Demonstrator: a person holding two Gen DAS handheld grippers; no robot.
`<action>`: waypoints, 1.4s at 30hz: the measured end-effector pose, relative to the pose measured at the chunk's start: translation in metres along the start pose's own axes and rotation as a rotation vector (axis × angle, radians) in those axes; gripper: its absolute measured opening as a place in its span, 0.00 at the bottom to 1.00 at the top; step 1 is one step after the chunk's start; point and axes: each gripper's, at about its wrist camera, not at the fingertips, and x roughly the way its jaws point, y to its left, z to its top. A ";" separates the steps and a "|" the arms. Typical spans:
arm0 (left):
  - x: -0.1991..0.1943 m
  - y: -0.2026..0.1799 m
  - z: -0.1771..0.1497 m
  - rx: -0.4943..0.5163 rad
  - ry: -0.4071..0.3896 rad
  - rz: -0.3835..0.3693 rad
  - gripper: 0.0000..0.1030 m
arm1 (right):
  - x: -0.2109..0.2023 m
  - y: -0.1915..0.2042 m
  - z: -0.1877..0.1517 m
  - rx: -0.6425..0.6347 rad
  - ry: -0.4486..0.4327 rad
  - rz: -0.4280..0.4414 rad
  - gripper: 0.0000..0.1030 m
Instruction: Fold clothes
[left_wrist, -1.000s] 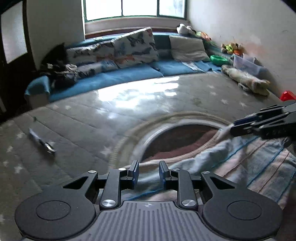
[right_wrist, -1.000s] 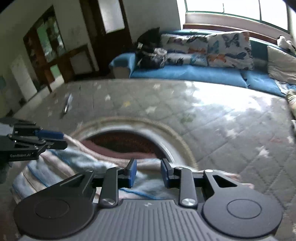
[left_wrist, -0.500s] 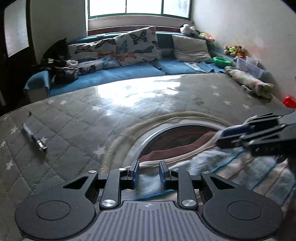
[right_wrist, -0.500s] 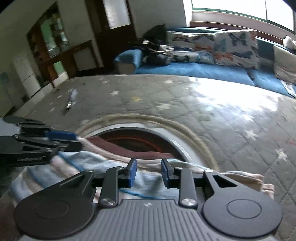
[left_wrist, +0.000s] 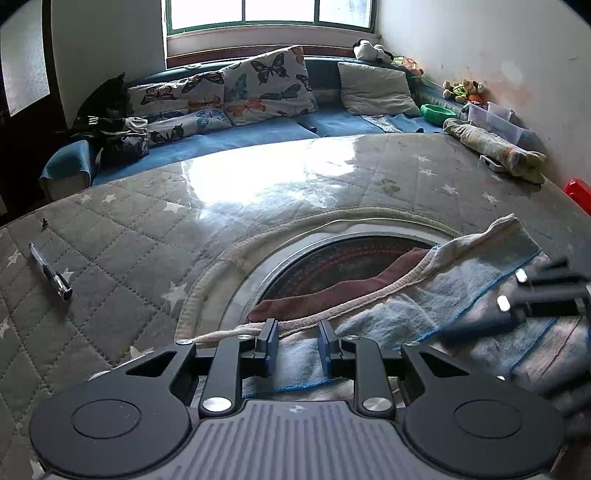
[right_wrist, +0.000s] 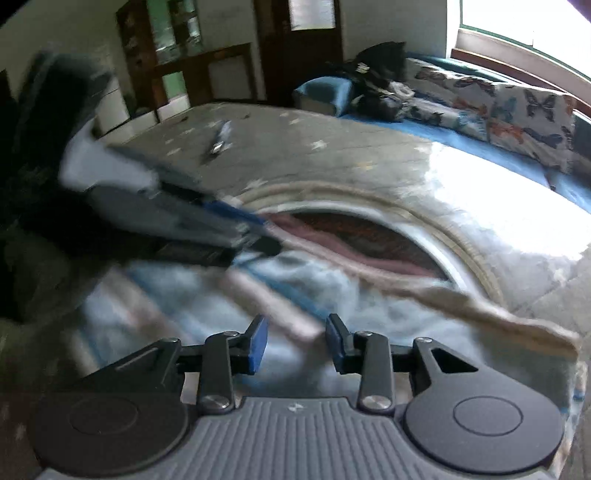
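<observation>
A fuzzy garment (left_wrist: 413, 310) striped in light blue, white and pink, with a cream ribbed hem and maroon lining, lies on the grey quilted star mat (left_wrist: 147, 229). It partly covers a dark round patch with a cream ring (left_wrist: 351, 254). My left gripper (left_wrist: 295, 347) hovers low over the garment's near edge, jaws apart, cloth showing in the gap. My right gripper (right_wrist: 295, 343) is open over the garment's other side (right_wrist: 332, 295). Each gripper shows blurred in the other's view: the right gripper (left_wrist: 454, 330) and the left gripper (right_wrist: 269, 243).
A pen (left_wrist: 51, 273) lies on the mat at the left. Behind the mat runs a blue bench with butterfly pillows (left_wrist: 258, 85) and a dark heap of clothes (left_wrist: 110, 129). A rolled cloth (left_wrist: 495, 147) and a red object (left_wrist: 578, 192) sit by the right wall.
The right gripper has moved fast and blurs; its view has swung left and its jaws stand a little wider. The garment's far right corner now lies spread flat. The left gripper has drawn back slightly.
</observation>
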 end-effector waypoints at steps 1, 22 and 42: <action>0.000 0.000 0.000 -0.002 -0.001 0.001 0.25 | -0.002 0.006 -0.004 -0.013 0.006 0.007 0.34; -0.054 -0.020 -0.039 -0.024 -0.069 0.028 0.26 | -0.102 -0.016 -0.080 0.186 -0.089 -0.063 0.39; -0.118 0.005 -0.118 -0.197 -0.118 0.143 0.33 | -0.104 -0.062 -0.108 0.330 -0.140 -0.180 0.38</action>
